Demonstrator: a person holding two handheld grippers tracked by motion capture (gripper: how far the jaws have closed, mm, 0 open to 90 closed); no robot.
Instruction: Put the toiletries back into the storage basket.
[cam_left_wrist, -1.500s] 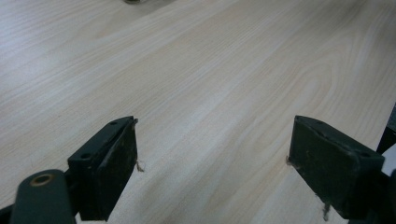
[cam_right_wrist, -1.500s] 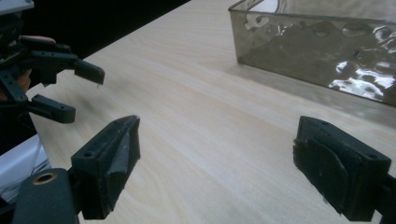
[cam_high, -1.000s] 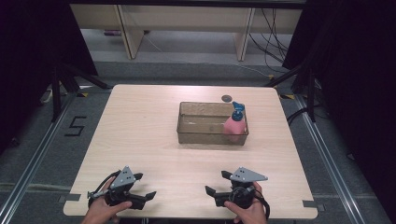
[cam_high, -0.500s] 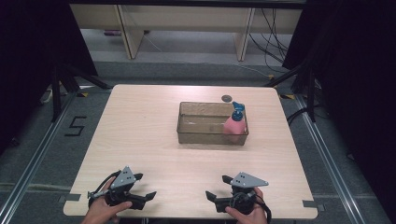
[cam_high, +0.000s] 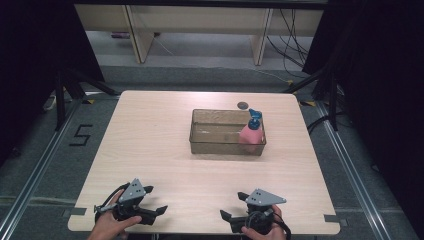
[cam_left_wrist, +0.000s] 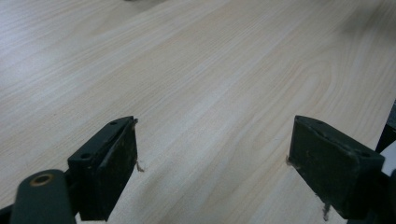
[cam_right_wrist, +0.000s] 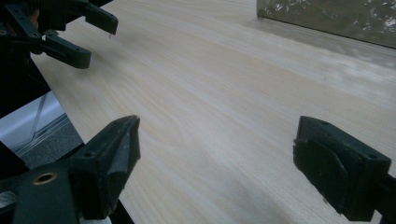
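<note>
Our right tool (cam_high: 239, 217) has drawn slightly back toward six o'clock, both it and the left tool (cam_high: 150, 214) spread and empty, leaving the pink bottle (cam_high: 251, 133) untouched in the clear bin (cam_high: 215, 142) toward one o'clock on the desk (cam_high: 150, 145).

Black grippers (cam_high: 150, 213), grey triangular plates.

**Bin past mid-table, grippers at the near edge**

A bin (cam_high: 227, 132) sits on the table (cam_high: 150, 135), right of centre and toward the far side. A bottle (cam_high: 251, 131) stands upright in its right end. A small disc (cam_high: 243, 105) lies just behind the bin. The left gripper (cam_high: 152, 214) and right gripper (cam_high: 231, 220) rest at the near edge, well apart, facing each other.
</note>
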